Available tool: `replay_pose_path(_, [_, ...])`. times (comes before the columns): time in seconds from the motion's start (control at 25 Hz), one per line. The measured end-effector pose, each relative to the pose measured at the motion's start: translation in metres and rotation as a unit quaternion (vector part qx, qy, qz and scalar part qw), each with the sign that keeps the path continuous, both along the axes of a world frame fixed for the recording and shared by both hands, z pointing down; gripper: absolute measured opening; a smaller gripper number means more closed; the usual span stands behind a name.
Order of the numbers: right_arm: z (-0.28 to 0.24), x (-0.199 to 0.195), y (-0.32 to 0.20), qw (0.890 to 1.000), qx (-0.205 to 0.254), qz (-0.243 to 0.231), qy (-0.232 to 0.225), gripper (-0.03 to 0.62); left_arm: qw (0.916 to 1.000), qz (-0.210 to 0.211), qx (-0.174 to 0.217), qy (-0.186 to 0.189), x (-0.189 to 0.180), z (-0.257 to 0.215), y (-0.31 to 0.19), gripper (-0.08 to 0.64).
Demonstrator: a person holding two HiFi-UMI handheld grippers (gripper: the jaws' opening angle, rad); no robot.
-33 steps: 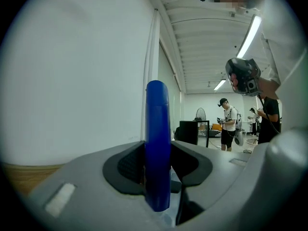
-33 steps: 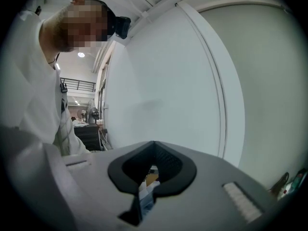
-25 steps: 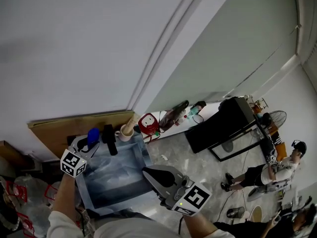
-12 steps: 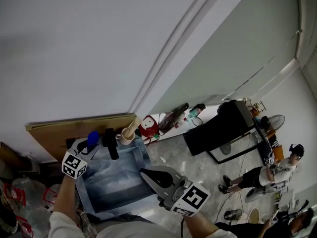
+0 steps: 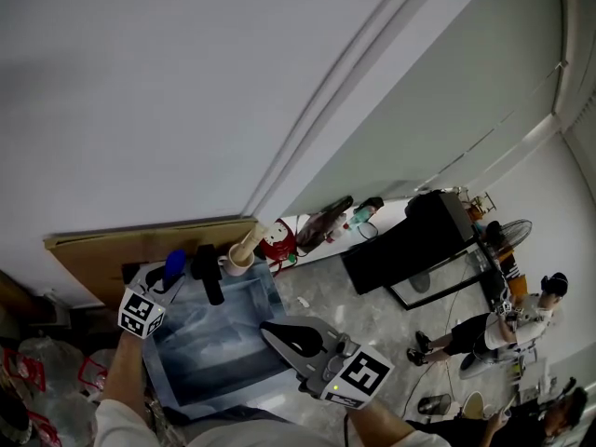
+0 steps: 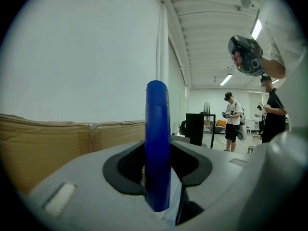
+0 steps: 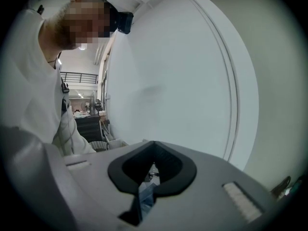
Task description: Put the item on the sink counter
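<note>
L tongs [image 5: 163,279] clenched on upright blue item [image 6: 158,129], held at back-left corner of steel sink [image 5: 209,343], just beside black tap [image 5: 207,274]. Cup w/ wooden pestle [image 5: 239,252] at back-right corner. R tongs [image 7: 153,150] clenched, nothing btwn them, near sink's front-right edge. Person [image 5: 484,329] stands far R on floor.

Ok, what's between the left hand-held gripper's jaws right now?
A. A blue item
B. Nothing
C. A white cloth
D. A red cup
A: in the left gripper view a blue item stands upright between the jaws of the left hand-held gripper, which are closed on it.
</note>
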State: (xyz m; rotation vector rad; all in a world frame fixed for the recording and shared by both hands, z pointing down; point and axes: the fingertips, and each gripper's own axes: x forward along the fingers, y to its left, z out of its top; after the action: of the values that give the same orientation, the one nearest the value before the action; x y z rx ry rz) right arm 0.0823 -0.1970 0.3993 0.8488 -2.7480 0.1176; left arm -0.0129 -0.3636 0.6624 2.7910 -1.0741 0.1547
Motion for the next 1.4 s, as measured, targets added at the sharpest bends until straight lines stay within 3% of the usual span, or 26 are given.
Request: replay_pose_path(1.4, [0.035, 0.008, -0.013, 0.999, -0.03, -0.001, 0.044, 0.005, 0.9997, -0.017, -0.014, -0.007, 0.01, 0.071, -0.029, 0.156])
